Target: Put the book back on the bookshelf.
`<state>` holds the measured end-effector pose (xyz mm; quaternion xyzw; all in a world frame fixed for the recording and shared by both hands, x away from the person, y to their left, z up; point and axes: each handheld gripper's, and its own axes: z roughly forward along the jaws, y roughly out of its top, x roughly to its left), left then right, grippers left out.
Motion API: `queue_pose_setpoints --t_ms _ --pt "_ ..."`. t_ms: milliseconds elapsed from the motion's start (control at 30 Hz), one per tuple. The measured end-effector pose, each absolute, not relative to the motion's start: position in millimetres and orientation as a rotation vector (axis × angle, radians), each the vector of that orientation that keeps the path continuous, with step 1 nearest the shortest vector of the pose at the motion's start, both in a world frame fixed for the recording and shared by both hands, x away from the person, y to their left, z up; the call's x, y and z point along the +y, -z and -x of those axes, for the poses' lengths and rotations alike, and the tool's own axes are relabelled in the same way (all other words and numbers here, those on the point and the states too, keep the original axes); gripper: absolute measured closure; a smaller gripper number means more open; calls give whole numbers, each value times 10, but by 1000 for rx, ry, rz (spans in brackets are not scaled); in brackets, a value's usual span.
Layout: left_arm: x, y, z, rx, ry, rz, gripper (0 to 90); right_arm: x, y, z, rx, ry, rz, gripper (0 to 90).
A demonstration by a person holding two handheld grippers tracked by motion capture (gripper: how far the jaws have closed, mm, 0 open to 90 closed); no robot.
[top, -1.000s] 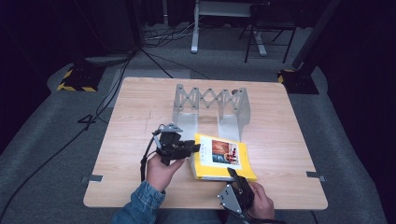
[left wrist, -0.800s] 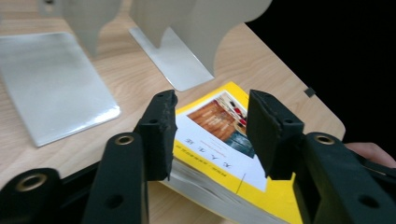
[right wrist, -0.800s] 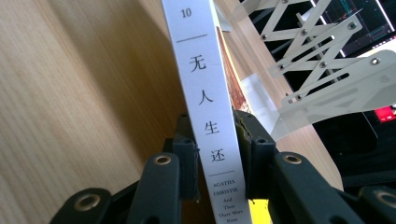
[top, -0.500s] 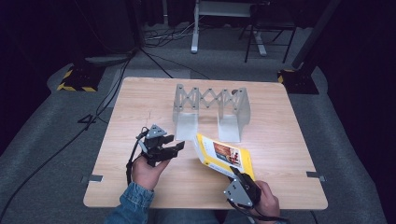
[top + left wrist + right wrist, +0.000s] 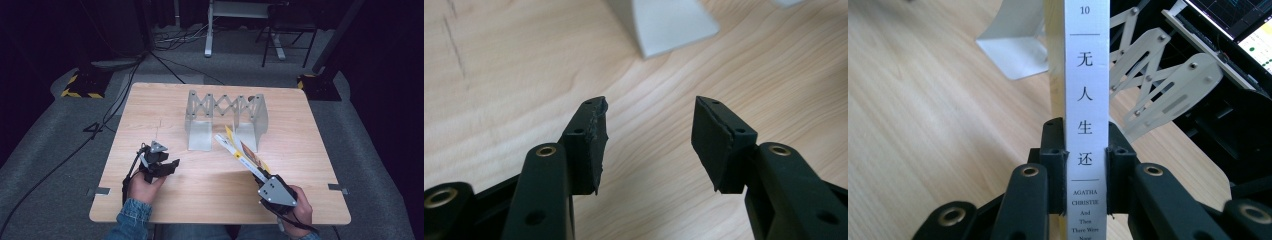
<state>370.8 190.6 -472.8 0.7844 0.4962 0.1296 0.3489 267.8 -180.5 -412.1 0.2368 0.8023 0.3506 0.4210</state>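
A yellow paperback book (image 5: pixel 243 153) with a white spine (image 5: pixel 1087 100) is lifted off the table and tilted toward the metal rack. My right gripper (image 5: pixel 265 179) is shut on its spine end (image 5: pixel 1087 165), near the table's front right. The grey expanding metal book rack (image 5: pixel 225 118) stands at the middle back of the wooden table (image 5: pixel 150 115); the book's far end reaches its right bay. My left gripper (image 5: pixel 167 165) hovers at the front left, open with nothing between its fingers (image 5: pixel 594 135), above bare wood near the rack's left foot (image 5: pixel 669 22).
The table's front edge lies just behind both hands. Around the table is grey carpet with cables, yellow-black striped blocks (image 5: pixel 80 85) and chair and desk legs (image 5: pixel 240 30) at the back. Screens (image 5: pixel 1238 20) show past the rack in the right gripper view.
The book has been raised from flat on the table and swung up on edge toward the rack. My left gripper has let it go and pulled back to the left.
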Motion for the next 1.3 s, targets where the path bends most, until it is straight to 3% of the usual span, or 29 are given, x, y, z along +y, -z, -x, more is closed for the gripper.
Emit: queue_pose_setpoints --t_ms 767,1300 --pt "2372 4962 -3610 1377 -366 -1972 476 -1954 3656 -3214 1836 -1138 -785 759" --pt "2351 5002 -3602 1330 -453 -2002 454 -1983 3557 -3642 1739 -1229 -937 759"
